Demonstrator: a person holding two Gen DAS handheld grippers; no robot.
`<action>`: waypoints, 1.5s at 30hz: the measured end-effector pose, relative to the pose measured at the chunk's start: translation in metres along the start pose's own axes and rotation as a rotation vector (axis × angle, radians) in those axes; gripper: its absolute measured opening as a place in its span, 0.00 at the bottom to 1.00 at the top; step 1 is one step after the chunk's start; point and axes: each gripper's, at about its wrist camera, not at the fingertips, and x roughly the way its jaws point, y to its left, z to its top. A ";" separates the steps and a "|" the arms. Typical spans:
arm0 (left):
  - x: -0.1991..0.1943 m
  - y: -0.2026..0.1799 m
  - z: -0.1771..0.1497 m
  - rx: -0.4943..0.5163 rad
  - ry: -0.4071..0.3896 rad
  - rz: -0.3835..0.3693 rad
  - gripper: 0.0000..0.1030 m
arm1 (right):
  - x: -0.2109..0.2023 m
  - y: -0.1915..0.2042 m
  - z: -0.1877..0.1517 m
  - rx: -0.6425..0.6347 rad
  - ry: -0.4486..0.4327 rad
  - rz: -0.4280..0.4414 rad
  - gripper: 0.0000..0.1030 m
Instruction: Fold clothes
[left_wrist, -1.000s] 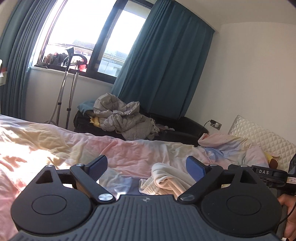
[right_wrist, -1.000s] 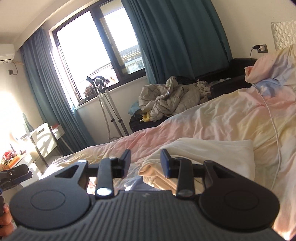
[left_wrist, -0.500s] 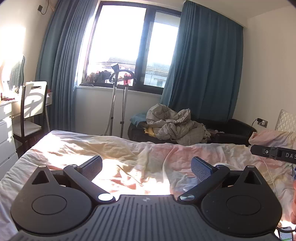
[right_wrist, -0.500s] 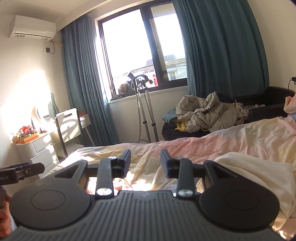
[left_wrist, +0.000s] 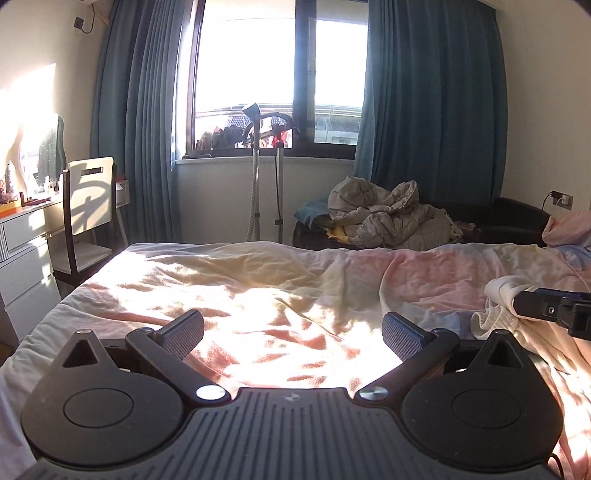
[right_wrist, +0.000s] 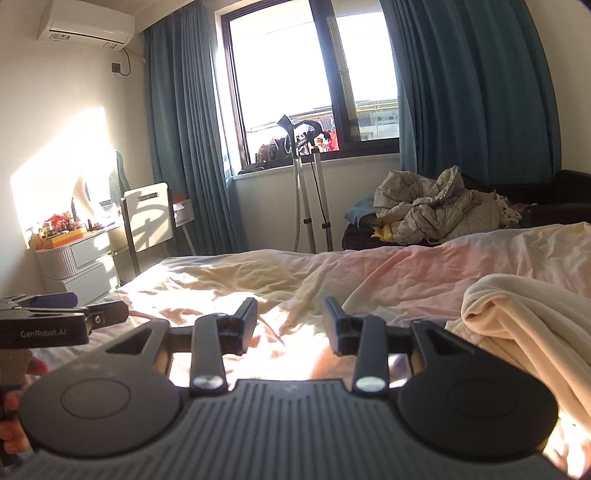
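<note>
**Cream garment lies crumpled on the bed, both grippers empty**

Cream garment (right_wrist: 524, 325) lies in a loose heap on the pastel bedspread (left_wrist: 280, 288), at the right of both views; in the left wrist view it (left_wrist: 495, 314) shows just behind the tip of the other gripper. Neither gripper touches it.

The left gripper (left_wrist: 293, 330) hangs over the sunlit middle of the bed with its jaws spread as wide as they go and only bedspread between the blue pads. The right gripper (right_wrist: 290, 325) has its jaws partly apart and opening a little, with nothing between them; the garment sits to their right, near but apart. A hand (right_wrist: 14, 406) shows at the lower left edge of the right wrist view, holding the left gripper's handle.

Beyond the bed, a dark sofa (left_wrist: 509, 221) carries a pile of grey quilted bedding (left_wrist: 391, 218). A garment steamer on its pole (left_wrist: 258, 166) stands before the window (left_wrist: 277, 74), which is framed by teal curtains (left_wrist: 436, 96). A white chair (left_wrist: 90, 195) stands beside a dresser (right_wrist: 77, 258) at the left, and an air conditioner (right_wrist: 88, 22) hangs high on the wall.
</note>
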 end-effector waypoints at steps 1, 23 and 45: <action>0.002 0.000 -0.003 0.002 0.005 0.000 1.00 | 0.004 0.000 -0.006 -0.002 0.014 -0.013 0.42; 0.002 0.007 -0.021 -0.047 -0.010 0.034 1.00 | 0.012 -0.008 -0.028 -0.035 -0.005 -0.092 1.00; 0.002 -0.001 -0.024 -0.027 -0.010 0.060 1.00 | 0.017 -0.009 -0.031 -0.034 0.017 -0.097 1.00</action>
